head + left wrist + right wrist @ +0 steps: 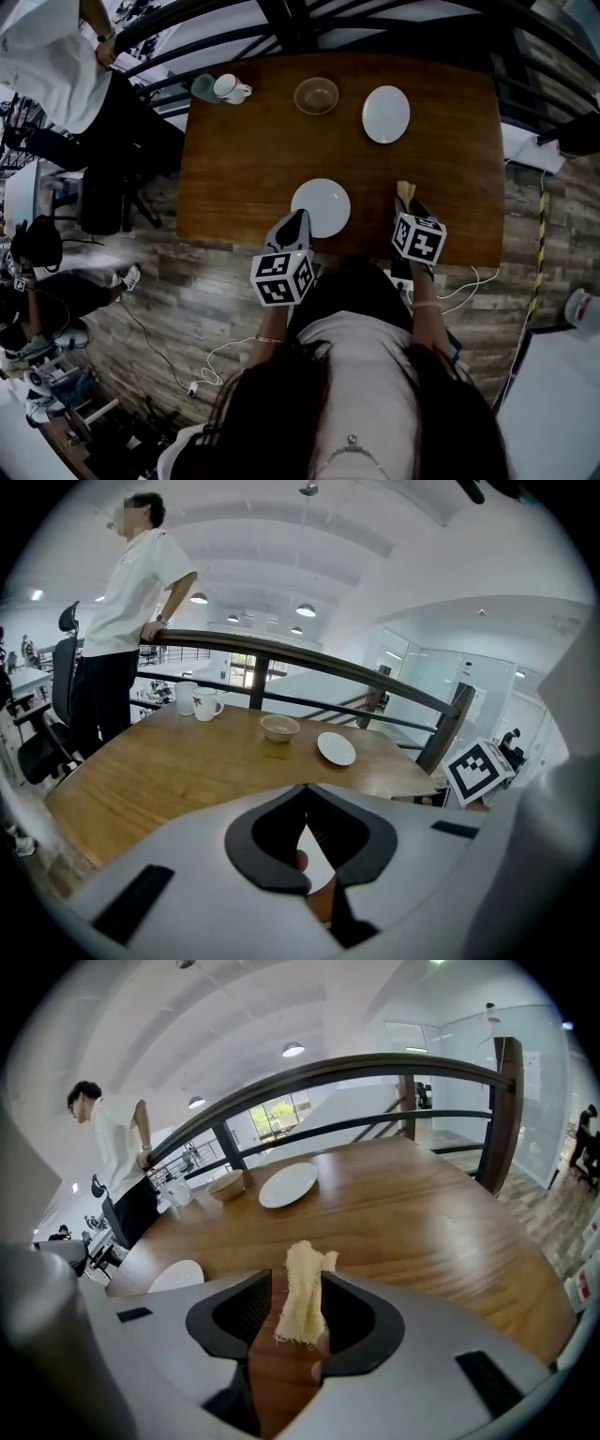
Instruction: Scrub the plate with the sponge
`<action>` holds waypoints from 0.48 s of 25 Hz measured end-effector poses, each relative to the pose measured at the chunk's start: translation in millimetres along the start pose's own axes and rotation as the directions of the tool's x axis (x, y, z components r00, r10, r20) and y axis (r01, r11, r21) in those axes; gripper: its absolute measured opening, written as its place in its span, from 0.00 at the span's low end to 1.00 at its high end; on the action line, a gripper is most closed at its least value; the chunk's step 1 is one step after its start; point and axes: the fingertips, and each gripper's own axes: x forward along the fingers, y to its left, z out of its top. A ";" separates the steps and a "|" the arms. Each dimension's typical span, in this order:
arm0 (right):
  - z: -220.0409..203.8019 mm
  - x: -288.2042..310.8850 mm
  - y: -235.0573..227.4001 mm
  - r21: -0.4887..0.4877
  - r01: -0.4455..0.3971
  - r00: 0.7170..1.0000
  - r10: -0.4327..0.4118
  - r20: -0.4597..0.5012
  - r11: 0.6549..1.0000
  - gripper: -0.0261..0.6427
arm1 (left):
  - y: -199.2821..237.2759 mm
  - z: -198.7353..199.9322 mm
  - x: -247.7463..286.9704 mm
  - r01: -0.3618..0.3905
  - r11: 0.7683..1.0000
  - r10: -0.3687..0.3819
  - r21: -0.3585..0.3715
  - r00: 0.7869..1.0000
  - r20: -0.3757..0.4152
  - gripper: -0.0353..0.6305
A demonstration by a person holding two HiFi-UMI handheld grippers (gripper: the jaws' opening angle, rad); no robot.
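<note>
A white plate lies near the front edge of the wooden table; in the right gripper view it shows at the left. My left gripper is shut with its tips at the plate's near-left rim, and nothing shows between them. To the plate's right, my right gripper stands open over the table. A pale yellow sponge strip stands upright between its jaws, close to the right pad with a gap on the left. The sponge's tip pokes out ahead of the jaws.
At the far side of the table sit a second white plate, a tan bowl and two mugs. A dark railing runs behind the table. A person in a white shirt stands by the far-left corner. A cable lies on the floor.
</note>
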 end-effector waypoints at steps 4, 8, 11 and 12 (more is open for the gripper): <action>-6.2 8.4 -1.4 0.005 -0.001 1.000 0.001 -0.028 1.000 0.29 | 1.5 -1.2 2.9 -0.006 1.000 0.006 -0.001 1.000 -0.009 0.07; -11.8 15.2 -2.5 0.013 0.000 0.999 0.000 -0.048 1.000 0.30 | 3.9 -2.6 4.0 -0.015 1.000 0.015 -0.003 1.000 -0.015 0.07; -14.5 18.6 -4.7 0.020 0.008 0.998 -0.006 -0.058 1.000 0.30 | 5.4 -4.8 3.4 -0.021 1.000 0.021 -0.004 1.000 -0.023 0.07; -15.1 19.6 -6.0 0.023 0.012 0.998 -0.011 -0.060 1.000 0.30 | 6.0 -5.3 3.2 -0.023 1.000 0.023 -0.005 0.999 -0.026 0.07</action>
